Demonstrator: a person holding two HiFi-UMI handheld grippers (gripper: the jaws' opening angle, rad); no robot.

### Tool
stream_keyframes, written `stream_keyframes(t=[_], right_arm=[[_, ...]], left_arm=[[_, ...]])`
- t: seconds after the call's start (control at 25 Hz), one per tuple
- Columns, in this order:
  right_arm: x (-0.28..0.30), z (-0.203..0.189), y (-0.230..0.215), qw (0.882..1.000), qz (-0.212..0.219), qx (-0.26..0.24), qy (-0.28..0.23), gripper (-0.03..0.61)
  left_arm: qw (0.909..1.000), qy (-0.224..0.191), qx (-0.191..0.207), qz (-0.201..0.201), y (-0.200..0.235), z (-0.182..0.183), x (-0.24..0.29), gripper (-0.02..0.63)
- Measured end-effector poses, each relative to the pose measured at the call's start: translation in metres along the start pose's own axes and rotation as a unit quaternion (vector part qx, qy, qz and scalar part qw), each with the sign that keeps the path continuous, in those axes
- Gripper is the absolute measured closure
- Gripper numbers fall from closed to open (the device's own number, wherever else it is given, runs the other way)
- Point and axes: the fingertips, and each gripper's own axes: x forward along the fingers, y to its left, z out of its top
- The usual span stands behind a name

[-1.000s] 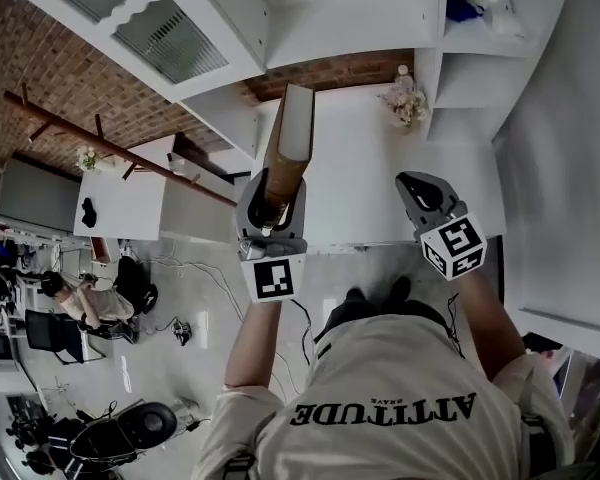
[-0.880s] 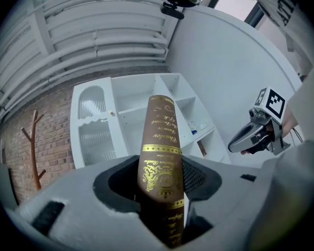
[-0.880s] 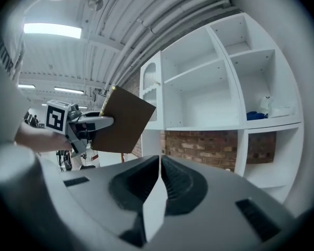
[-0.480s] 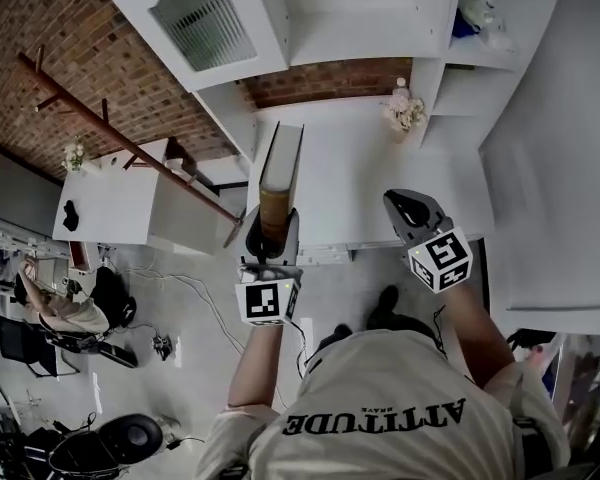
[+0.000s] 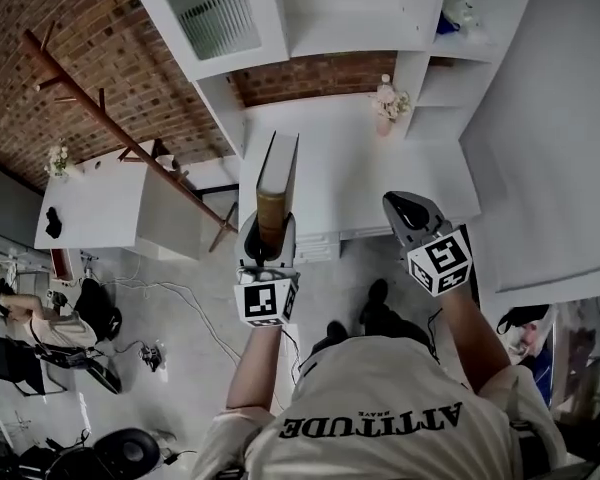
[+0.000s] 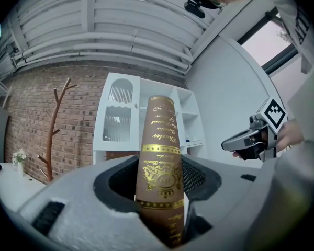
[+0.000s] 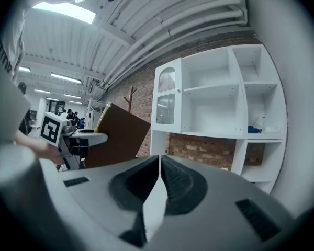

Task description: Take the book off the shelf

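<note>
A brown book point(image 5: 278, 178) with gold print on its spine point(image 6: 160, 150) stands upright in my left gripper point(image 5: 266, 236), whose jaws are shut on its lower end. The book is held in the air over the front of the white desk point(image 5: 350, 173), away from the white shelf unit point(image 5: 340, 8). My right gripper point(image 5: 402, 203) hovers to the right of it, shut with nothing between its jaws point(image 7: 160, 167). In the right gripper view the book's cover point(image 7: 118, 140) shows at the left.
A vase of flowers point(image 5: 385, 103) stands at the back of the desk. A wooden coat rack point(image 5: 100, 118) leans by the brick wall at the left, beside a low white table point(image 5: 90, 208). Cables and chairs lie on the floor at the lower left.
The left gripper and the book have come back toward the person and lower in the head view, farther from the shelf. The right gripper has kept its place beside it.
</note>
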Motion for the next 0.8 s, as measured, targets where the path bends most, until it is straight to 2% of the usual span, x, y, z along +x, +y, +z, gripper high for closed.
stream_keyframes(t=[0.2, 0.44, 0.8], right_arm=[[-0.027, 0.002, 0.004, 1.0, -0.027, -0.003, -0.001, 0.548], [-0.052, 0.007, -0.015, 0.999, -0.037, -0.007, -0.015, 0.548], [-0.076, 0.018, -0.049, 0.999, -0.029, 0.003, -0.04, 0.548]], left_arm=[[0.9997, -0.005, -0.019, -0.013, -0.011, -0.002, -0.009, 0.382], [0.9994, -0.014, -0.027, -0.019, -0.039, 0.002, -0.012, 0.382], [0.9994, -0.02, -0.026, 0.007, -0.07, 0.022, -0.014, 0.382]])
